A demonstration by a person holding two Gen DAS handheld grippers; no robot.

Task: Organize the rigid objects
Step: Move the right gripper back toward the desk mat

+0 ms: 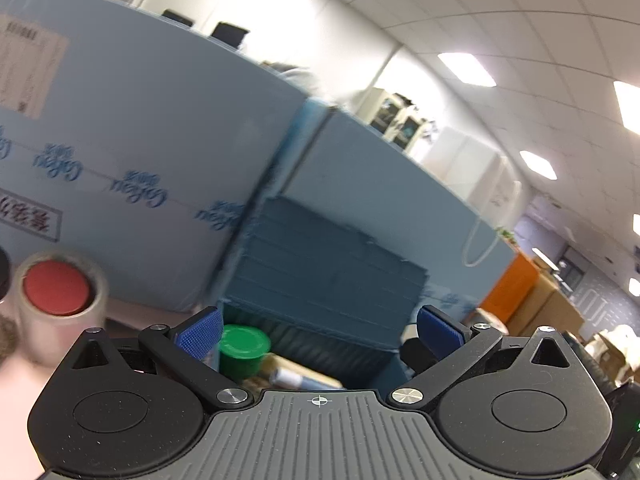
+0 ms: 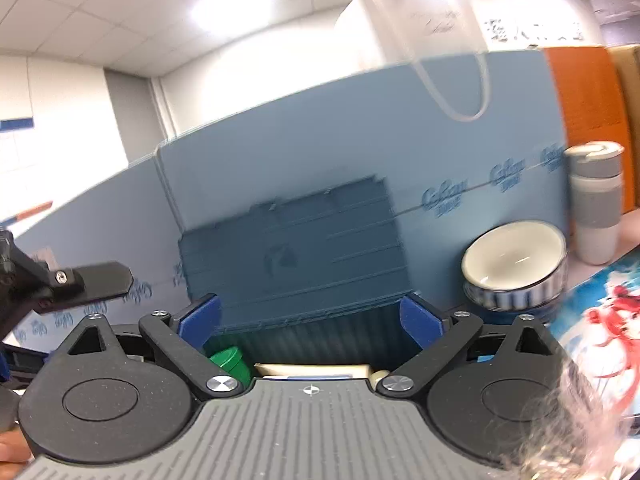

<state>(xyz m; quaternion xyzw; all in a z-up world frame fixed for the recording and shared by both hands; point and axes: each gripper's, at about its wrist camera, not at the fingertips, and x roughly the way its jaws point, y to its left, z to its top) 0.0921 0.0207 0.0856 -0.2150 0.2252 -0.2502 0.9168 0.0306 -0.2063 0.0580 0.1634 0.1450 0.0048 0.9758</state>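
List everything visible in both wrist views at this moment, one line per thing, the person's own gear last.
storage crate: one, dark blue, lid raised, against the blue boards
green cup: one, green, inside the crate
flat packets: count unclear, cream and blue, inside the crate
blue boards: two, light blue, behind the crate
tape roll: one, clear with red core, left of crate
bowl: one, white, right of crate
tumbler: one, white and grey, beside bowl
left tongs: open, empty
right tongs: open, empty

Left gripper (image 1: 319, 334): jaws wide apart, nothing between pads. Right gripper (image 2: 310, 320): jaws wide apart, nothing held.
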